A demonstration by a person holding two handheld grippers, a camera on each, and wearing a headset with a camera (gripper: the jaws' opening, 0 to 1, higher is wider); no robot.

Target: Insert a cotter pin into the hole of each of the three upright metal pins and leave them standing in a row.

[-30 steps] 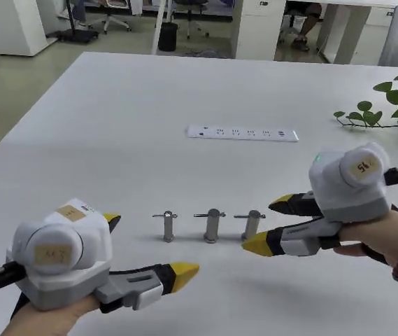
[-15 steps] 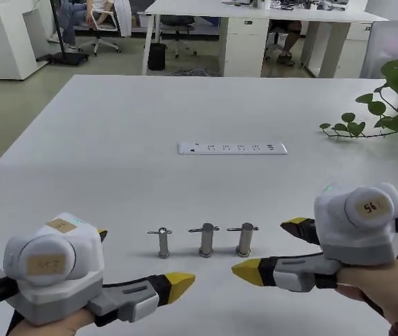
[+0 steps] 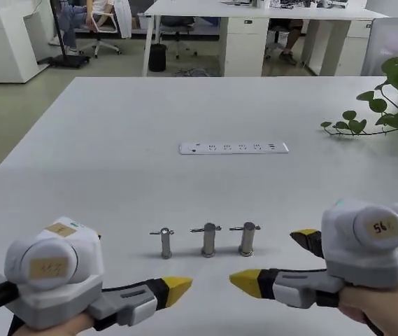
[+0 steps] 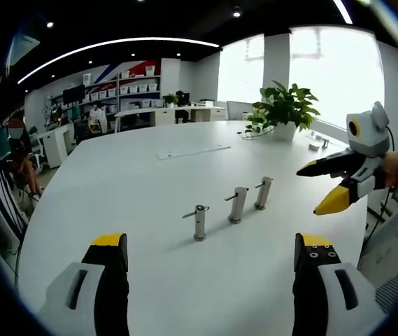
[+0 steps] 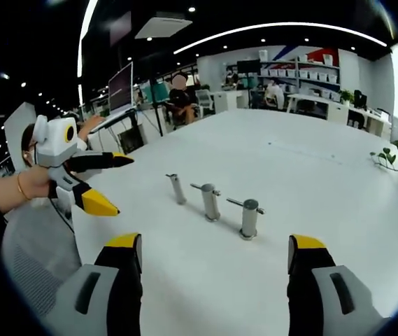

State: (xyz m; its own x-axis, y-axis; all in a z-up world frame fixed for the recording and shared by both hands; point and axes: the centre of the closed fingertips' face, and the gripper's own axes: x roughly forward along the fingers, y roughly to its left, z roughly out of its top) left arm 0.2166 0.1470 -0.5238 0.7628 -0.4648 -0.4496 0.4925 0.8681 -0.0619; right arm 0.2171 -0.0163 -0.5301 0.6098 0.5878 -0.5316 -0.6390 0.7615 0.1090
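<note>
Three short upright metal pins stand in a row on the white table: left pin (image 3: 165, 242), middle pin (image 3: 208, 239), right pin (image 3: 246, 238). Each has a thin cotter pin through its top. The same row appears in the left gripper view (image 4: 235, 205) and the right gripper view (image 5: 210, 201). My left gripper (image 3: 143, 269) is open at the lower left, short of the row. My right gripper (image 3: 275, 259) is open at the lower right, apart from the right pin. Nothing is between either pair of jaws.
A white power strip (image 3: 233, 148) lies further back on the table. A leafy plant (image 3: 394, 91) hangs over the right edge. Desks, chairs and a seated person (image 3: 80, 14) are beyond the table's far end.
Both grippers have drawn back toward me and away from the row; the right one left the right pin. The head camera tilted, so the scene shifted.
</note>
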